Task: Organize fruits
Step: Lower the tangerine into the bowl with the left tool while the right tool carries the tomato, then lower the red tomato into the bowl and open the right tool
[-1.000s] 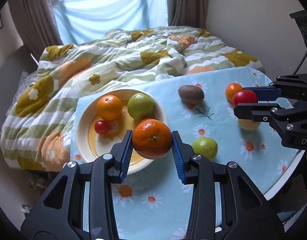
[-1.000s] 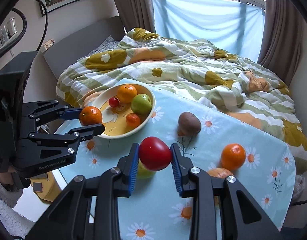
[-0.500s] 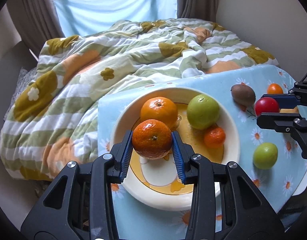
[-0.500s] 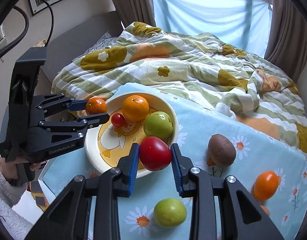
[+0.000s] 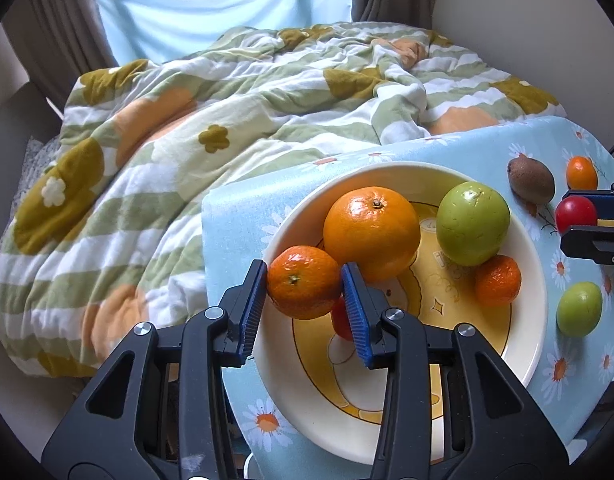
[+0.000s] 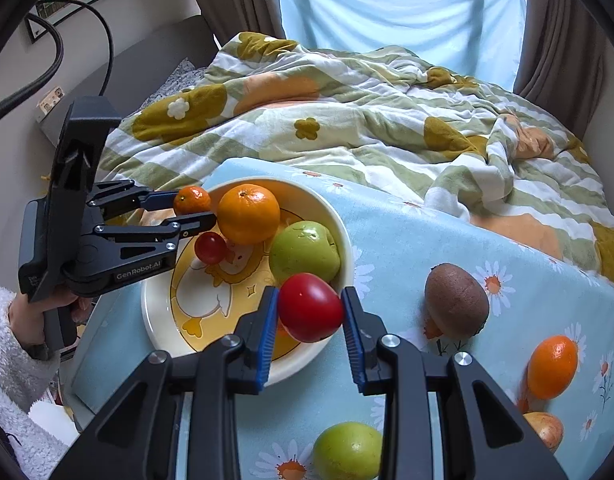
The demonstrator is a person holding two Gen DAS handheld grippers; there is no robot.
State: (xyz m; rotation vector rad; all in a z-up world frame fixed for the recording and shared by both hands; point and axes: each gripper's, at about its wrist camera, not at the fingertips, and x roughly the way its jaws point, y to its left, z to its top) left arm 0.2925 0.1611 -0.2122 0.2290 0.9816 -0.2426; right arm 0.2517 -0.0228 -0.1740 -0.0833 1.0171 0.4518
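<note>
Fruits, left wrist view: left claw [image 5: 303,282] pinches a mandarin [image 5: 302,281] over the bowl [image 5: 525,312], which holds four pieces. Right wrist view: right claw [image 6: 310,307] pinches a red fruit [image 6: 310,307] at the rim; kiwi [image 6: 455,301], orange [image 6: 551,367] and green fruit [image 6: 347,451] remain on the tabletop [image 6: 407,236].

Right gripper [image 6: 309,334] jaws clamping red tomato [image 6: 310,307] over bowl rim [image 6: 345,240], left gripper [image 6: 194,211] gripping mandarin [image 6: 191,199]

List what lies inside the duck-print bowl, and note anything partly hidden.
Inside the bowl: a large orange, a green apple and a small red fruit. A small mandarin also lies there, hidden in the right wrist view behind the held red fruit.
</note>
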